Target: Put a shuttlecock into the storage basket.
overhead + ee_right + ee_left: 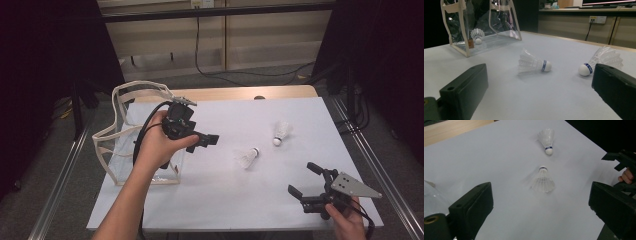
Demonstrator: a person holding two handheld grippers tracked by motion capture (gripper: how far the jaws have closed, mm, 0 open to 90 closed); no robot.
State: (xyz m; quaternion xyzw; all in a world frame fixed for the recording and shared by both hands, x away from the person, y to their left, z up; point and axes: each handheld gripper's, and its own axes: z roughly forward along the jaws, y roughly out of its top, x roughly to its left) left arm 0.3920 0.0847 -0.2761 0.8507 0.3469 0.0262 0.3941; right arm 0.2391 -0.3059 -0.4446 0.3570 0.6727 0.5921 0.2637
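Right gripper [303, 179] sits nearest, at the front right corner of the white table [225, 210], held low in the person's right hand [345, 220]. Its jaws stand spread, with nothing between them, pointing toward the middle of the table.

Near shuttlecock [248, 158] lies on its side in the middle of the table, clear of both grippers. In the right gripper view it [534, 64] shows its cork end with a blue band pointing to the right of that view.

Left gripper [210, 141] is held above the table in the left hand [162, 142], just right of the bag and well apart from the near shuttlecock. Its jaws are spread wide and empty; in the left gripper view the near shuttlecock [542, 181] lies on the table beyond and between them.

Far shuttlecock [281, 132] lies farther back and to the right, on its side, apart from the first.

Clear plastic bag [120, 150] with cream trim and handles stands at the left edge of the table. A third shuttlecock [477, 36] rests inside it on the bottom, as seen in the right gripper view.
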